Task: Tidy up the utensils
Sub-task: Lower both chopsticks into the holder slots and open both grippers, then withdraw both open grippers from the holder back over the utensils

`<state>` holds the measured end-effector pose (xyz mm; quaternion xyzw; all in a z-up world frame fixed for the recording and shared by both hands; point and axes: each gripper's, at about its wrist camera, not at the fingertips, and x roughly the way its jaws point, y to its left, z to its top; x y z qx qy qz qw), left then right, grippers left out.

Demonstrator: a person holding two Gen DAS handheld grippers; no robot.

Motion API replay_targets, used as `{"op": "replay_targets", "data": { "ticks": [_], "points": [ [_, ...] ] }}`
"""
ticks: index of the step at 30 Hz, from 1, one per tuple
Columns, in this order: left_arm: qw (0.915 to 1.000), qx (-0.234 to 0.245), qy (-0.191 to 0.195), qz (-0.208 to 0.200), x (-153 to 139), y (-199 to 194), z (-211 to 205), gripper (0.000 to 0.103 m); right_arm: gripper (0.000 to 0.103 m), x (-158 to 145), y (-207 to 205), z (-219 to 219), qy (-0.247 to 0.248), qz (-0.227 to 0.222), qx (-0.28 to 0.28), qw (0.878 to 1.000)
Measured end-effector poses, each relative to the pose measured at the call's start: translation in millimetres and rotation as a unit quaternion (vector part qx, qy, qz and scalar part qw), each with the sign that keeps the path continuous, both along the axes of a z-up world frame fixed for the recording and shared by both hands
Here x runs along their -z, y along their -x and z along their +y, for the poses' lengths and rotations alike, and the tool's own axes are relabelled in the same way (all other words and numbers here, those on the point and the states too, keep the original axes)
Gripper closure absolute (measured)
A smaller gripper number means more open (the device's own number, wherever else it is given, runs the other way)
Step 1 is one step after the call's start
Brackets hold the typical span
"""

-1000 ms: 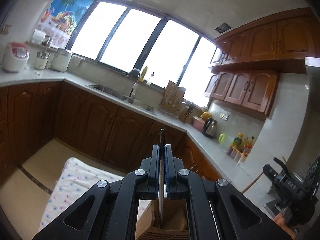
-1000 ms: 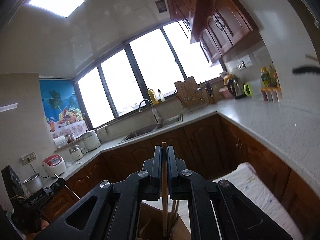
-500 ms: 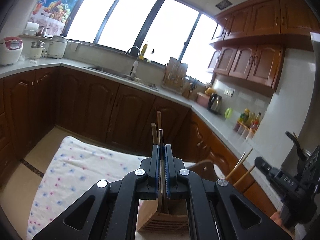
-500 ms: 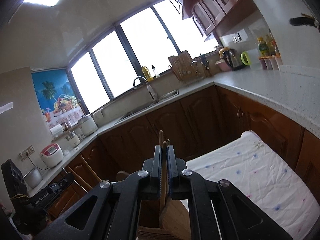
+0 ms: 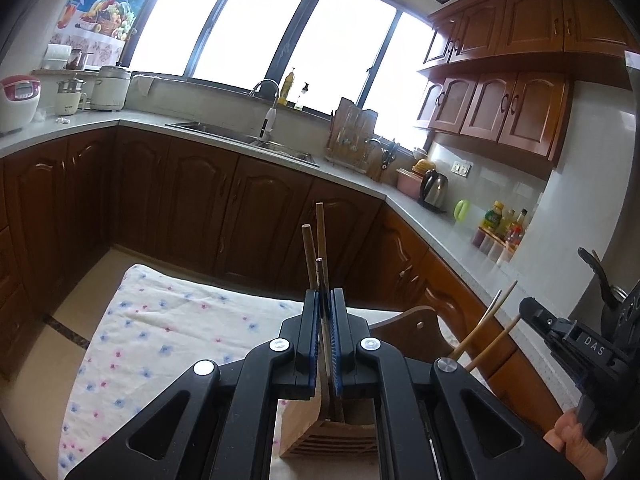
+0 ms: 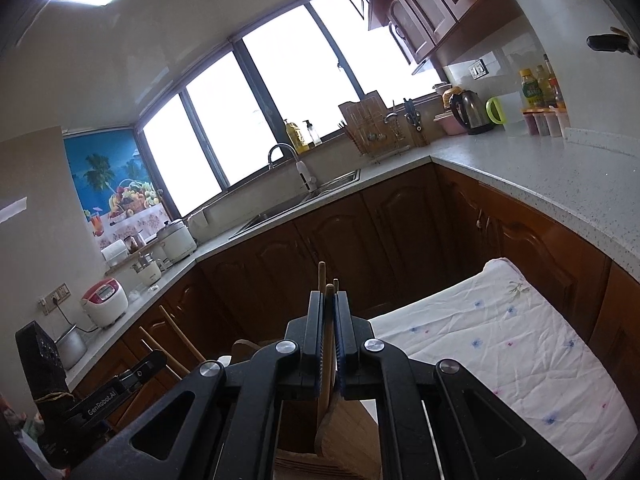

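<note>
Left wrist view: left hand-held gripper [image 5: 325, 312] clamped on thin dark-tipped utensil [image 5: 319, 276], jaws nearly together. Utensil stands upright, lower end inside wooden holder [image 5: 320, 432]. Two wooden handles [image 5: 320, 236] rise behind it. Holder sits on floral cloth [image 5: 168, 332] covering desk. Right hand-held gripper [image 5: 568, 336] at right edge, two chopsticks [image 5: 486, 328] beside it.

Right wrist view: right hand-held gripper [image 6: 329, 316] pinches wooden spoon [image 6: 329, 344], handle upright, bowl down in wooden holder [image 6: 352, 432]. Floral cloth [image 6: 500, 332] to right.
</note>
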<state>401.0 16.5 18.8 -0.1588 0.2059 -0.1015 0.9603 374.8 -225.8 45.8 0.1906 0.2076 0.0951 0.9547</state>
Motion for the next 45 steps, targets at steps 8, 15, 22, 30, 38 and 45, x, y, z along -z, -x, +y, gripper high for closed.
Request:
{"op": "replay_targets", "data": {
  "ticks": [8,15,22,30,38,45],
  "points": [
    [1.0000,0.004,-0.001,0.008,-7,5,-3,0.068,0.077,2,1,-5,-0.021,0.009,-0.006,1.000],
    [1.0000,-0.005,0.000,0.003,-10,32,6,0.024,0.024,-5,24,-13,-0.055,-0.004,-0.016,0.998],
    [0.9995,-0.002,-0.014,0.028,-9,72,20,0.017,0.011,0,68,-14,-0.040,0.005,-0.031,0.999],
    [0.9975,0.001,-0.022,0.067,-6,127,29,0.016,0.011,11,110,-18,-0.033,0.037,-0.029,0.998],
    [0.9945,0.008,-0.029,0.100,-5,164,33,0.016,0.011,28,151,-17,-0.022,0.066,-0.029,0.997],
    [0.9909,0.019,-0.041,0.127,-4,184,27,0.016,0.011,41,176,-12,-0.013,0.092,-0.037,0.995]
  ]
}}
